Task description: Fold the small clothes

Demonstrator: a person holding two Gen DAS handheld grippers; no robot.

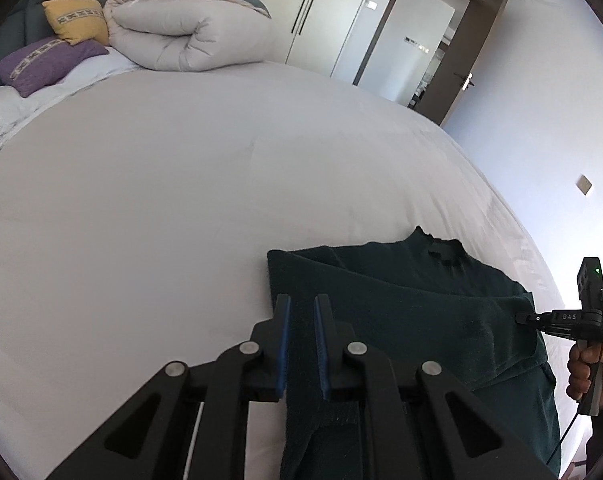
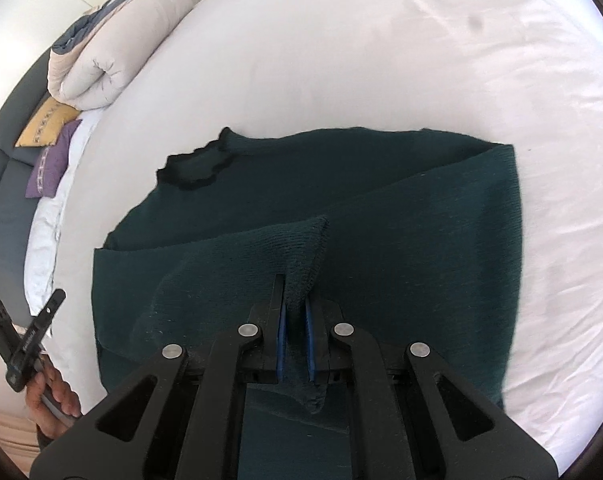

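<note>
Pinching dark green sweater (image 2: 381, 208) cuff between right tongs (image 2: 295, 304), on the bed (image 2: 341, 40)

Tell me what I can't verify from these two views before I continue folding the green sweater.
- Sweater hem and lower body: cut off by the bottom edge and hidden behind the right gripper in the right wrist view.
- Left gripper grasp: in the left wrist view, cloth runs between its fingers, but contact is unclear.
- Second sleeve: not identifiable in either view; folds cover it.
- Bed near edge: cut off.
</note>
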